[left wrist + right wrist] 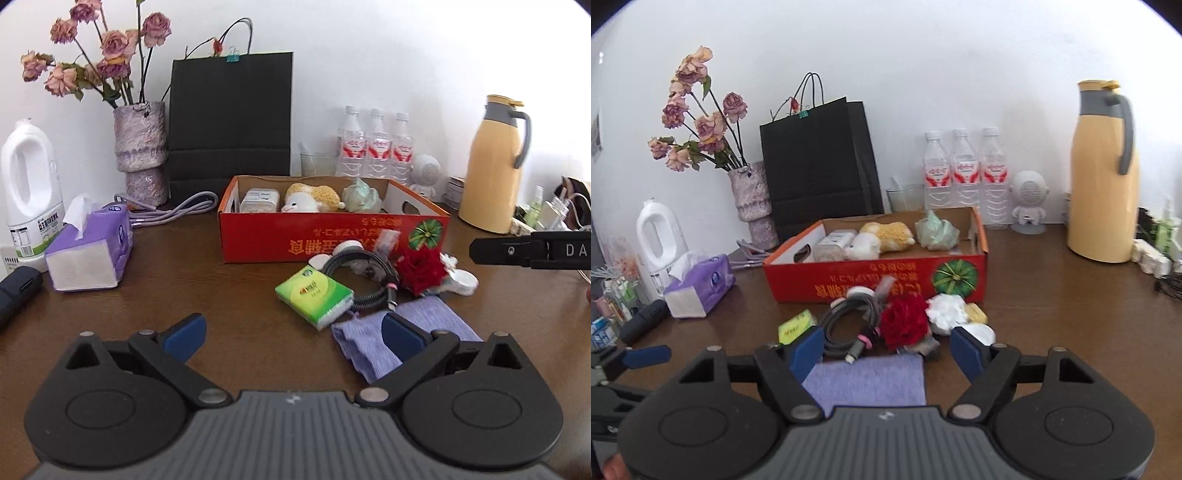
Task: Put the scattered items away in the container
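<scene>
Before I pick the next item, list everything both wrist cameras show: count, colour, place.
box: 1, red, table centre
plush, white case, green bundle: in box
tissue pack: 1, green, before box
cable: 1, black, coiled before box
rose: 1, red, beside cable
cloth: 1, purple, nearest
tissue box: 1, purple, left
jug: 1, white, far left
vase: 1, dried flowers
bag: 1, black, behind box
bottles: 3, clear
flask: 1, yellow, right
left gripper: open
right gripper: open, over cloth

Dark brown wooden table [221, 295] against a plain white wall [369, 55], in soft daylight.
</scene>
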{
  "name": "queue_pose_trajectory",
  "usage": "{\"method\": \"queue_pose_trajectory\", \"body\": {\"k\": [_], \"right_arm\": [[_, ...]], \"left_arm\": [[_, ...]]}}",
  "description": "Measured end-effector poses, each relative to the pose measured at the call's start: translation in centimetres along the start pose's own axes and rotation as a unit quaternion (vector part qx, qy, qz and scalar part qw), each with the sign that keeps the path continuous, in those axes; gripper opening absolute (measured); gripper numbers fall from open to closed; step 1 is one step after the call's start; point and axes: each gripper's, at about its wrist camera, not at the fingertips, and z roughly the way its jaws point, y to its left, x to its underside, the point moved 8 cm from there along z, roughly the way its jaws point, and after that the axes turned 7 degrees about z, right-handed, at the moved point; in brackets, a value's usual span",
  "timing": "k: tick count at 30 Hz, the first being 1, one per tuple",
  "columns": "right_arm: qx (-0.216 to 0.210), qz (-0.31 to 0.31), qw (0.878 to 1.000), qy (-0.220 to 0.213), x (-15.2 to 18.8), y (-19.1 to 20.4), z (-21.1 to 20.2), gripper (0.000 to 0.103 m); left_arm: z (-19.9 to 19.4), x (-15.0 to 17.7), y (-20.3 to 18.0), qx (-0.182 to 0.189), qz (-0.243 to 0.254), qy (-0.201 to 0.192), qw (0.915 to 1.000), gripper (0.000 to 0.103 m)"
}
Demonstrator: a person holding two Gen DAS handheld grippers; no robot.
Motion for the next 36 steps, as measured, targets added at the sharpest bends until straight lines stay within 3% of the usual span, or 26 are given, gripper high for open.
{"method": "queue_pose_trajectory", "body": {"k": [3,7,11,12,13,14,15,16,17,18,20,26,30,36], "right_arm": [[-0.036,0.028,0.999,0.028,-2.1,-0.1,5.1,0.065],[0.008,0.037,0.998,0.049,-3.4,-1.3,10.9,0.056],[-0.009,0.063,0.996,0.065,-3.3,-2.0,13.9,0.049],[-0.004,0.06,0.996,0.066,-3.2,-2.1,14.3,0.045],[0.0,0.059,0.996,0.068,-3.2,-2.1,14.7,0.033],[0.001,0.06,0.996,0.07,-3.1,-2.2,15.0,0.017],[0.0,0.064,0.995,0.071,-3.0,-2.3,15.2,0.013],[-0.002,0.065,0.995,0.07,-2.9,-2.3,15.3,0.012],[-0.004,0.064,0.996,0.067,-2.8,-2.2,15.2,0.011],[-0.005,0.061,0.996,0.064,-2.7,-2.1,15.1,0.01],[-0.009,0.057,0.997,0.058,-2.8,-2.0,14.7,0.006],[0.001,0.025,1.0,0.005,-5.3,-0.7,10.5,0.003],[0.008,0.001,0.999,-0.041,-6.3,0.4,5.2,0.003],[0.023,-0.03,0.997,-0.062,-2.3,2.2,-1.0,0.003]], "left_arm": [[4.2,-1.2,0.3,0.01,-0.05,0.03,0.9983,0.103],[8.3,-1.5,0.1,0.022,-0.09,0.066,0.9936,0.103],[10.8,-0.9,-0.8,0.032,-0.078,0.093,0.9921,0.098],[11.1,-0.9,-1.0,0.031,-0.078,0.095,0.992,0.098],[11.4,-1.0,-1.2,0.029,-0.077,0.094,0.9922,0.097],[11.6,-1.0,-1.3,0.025,-0.073,0.093,0.9927,0.091],[11.8,-1.0,-1.4,0.019,-0.065,0.092,0.9935,0.085],[11.9,-1.0,-1.5,0.01,-0.057,0.091,0.9942,0.072],[11.9,-0.9,-1.5,0.004,-0.049,0.091,0.9946,0.06],[11.9,-0.7,-1.4,0.003,-0.048,0.089,0.9948,0.06],[11.6,-0.7,-1.0,0.011,-0.06,0.084,0.9946,0.047],[8.3,-2.2,-0.8,-0.01,-0.021,0.038,0.999,0.046],[3.6,-3.7,-0.6,-0.035,0.0,-0.02,0.9992,0.046],[-3.0,-3.1,-1.6,-0.042,0.012,-0.067,0.9968,0.046]]}}
